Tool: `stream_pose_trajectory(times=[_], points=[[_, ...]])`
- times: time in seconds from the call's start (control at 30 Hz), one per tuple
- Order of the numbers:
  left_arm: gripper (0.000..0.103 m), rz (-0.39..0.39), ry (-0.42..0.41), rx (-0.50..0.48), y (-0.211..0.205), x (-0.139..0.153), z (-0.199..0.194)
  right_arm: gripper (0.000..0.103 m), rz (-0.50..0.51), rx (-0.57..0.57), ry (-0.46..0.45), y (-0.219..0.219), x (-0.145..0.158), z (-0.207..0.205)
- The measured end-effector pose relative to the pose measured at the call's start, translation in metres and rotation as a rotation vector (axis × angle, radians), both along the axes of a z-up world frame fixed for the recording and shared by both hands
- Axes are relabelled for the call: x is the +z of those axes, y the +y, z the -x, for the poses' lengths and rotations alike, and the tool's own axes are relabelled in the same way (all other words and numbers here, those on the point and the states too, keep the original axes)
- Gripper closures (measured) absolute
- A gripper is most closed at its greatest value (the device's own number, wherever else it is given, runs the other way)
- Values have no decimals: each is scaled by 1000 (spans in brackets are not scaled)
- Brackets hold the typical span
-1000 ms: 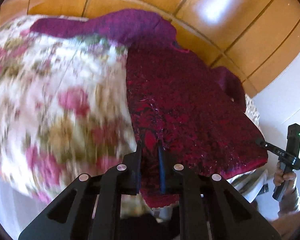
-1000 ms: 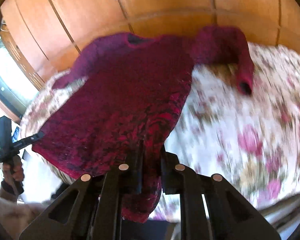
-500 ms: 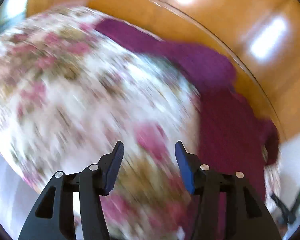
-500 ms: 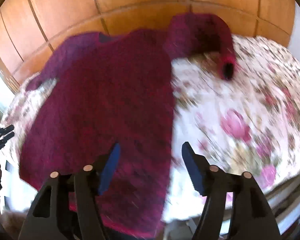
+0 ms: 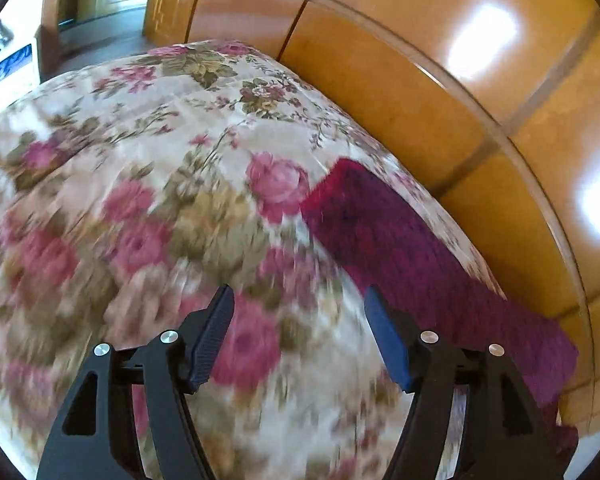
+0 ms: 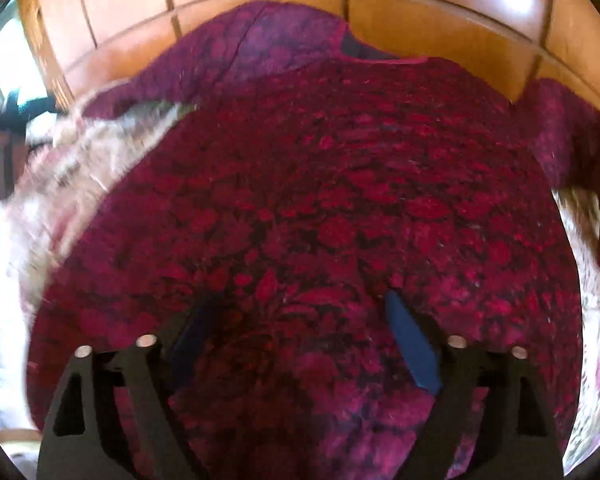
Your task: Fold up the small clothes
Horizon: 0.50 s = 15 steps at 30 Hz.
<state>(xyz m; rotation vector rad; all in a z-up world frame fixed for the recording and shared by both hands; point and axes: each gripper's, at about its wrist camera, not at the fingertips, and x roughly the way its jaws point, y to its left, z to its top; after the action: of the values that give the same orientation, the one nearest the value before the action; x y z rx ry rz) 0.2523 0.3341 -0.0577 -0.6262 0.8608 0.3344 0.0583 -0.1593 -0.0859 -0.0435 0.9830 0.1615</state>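
A dark red patterned knit sweater [image 6: 320, 200] lies spread flat on a floral bedspread [image 5: 140, 200], neckline toward the wooden headboard. My right gripper [image 6: 300, 312] is open and empty, hovering over the sweater's lower body. In the left wrist view only one sleeve [image 5: 400, 240] shows, stretched along the bed's far edge. My left gripper [image 5: 298, 304] is open and empty over the bedspread, just left of that sleeve. The other sleeve [image 6: 568, 140] bends down at the right.
A glossy wooden headboard [image 5: 440, 80] runs behind the bed. A doorway and floor [image 5: 92, 8] show at far left. The bed's edge drops off at the left of the right wrist view [image 6: 4, 280].
Both grippers let go of the sweater's hem and opened. The left one swung left toward the sleeve over the bedspread. The right one moved over the sweater's body.
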Motion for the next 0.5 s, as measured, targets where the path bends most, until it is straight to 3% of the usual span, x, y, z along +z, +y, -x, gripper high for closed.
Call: stream_pose_trajectory(times=[0.1, 0.2, 0.23, 0.27, 0.3, 0.37, 0.5], points=[[36, -24, 46, -2, 6, -13, -33, 2, -31, 2, 16, -6, -7, -2], [38, -5, 67, 17, 10, -26, -53, 2, -63, 4, 46, -9, -8, -5], [46, 12, 55, 22, 10, -28, -56, 2, -64, 9, 53, -10, -8, -6], [74, 25, 38, 14, 10, -28, -58, 2, -62, 12, 56, -10, -8, -7], [86, 37, 31, -3, 10, -27, -60, 2, -58, 16, 55, -10, -8, -6], [93, 10, 0, 6, 10, -18, -55, 2, -62, 16, 51, -10, -8, -6], [94, -59, -58, 77, 25, 4, -31, 2, -54, 9, 37, -8, -9, -6]])
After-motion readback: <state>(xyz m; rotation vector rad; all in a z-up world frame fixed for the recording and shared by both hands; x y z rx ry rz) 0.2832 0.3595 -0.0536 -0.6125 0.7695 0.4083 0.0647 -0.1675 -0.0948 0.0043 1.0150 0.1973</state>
